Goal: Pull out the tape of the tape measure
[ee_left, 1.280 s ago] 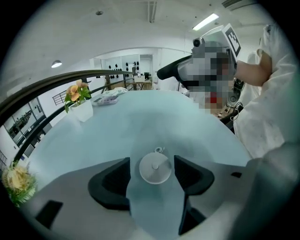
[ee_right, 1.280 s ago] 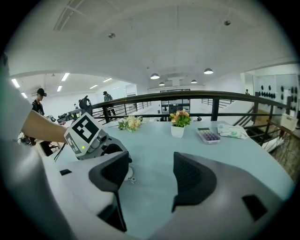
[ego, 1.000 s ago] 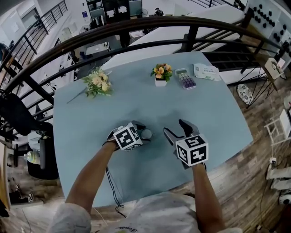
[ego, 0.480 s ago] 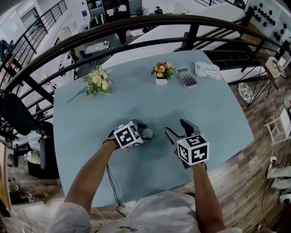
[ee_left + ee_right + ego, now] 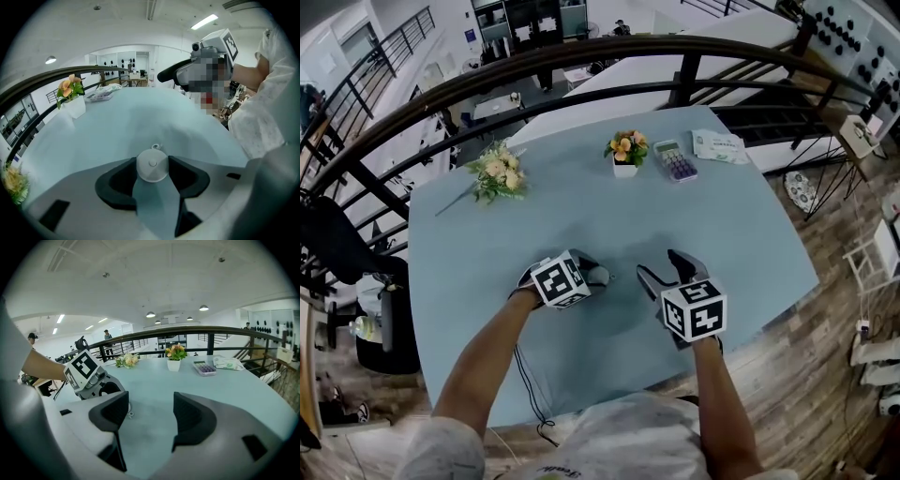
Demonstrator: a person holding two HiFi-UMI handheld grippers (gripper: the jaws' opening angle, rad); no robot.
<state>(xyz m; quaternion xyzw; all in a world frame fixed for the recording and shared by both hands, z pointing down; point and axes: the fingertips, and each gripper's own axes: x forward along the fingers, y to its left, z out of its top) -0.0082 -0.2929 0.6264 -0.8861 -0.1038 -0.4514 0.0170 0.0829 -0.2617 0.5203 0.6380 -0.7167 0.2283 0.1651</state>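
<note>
Tape measure (image 5: 152,165), mostly hidden overhead, sits clamped in left gripper (image 5: 153,169), jaws just closed in; right gripper (image 5: 150,405) gapes empty.

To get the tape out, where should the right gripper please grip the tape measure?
Probably the small ring sticking out of the round tape measure, approached from the right gripper's side: it points that way, and the left gripper, its jaws having just been closing, clamps the tape measure.
</note>
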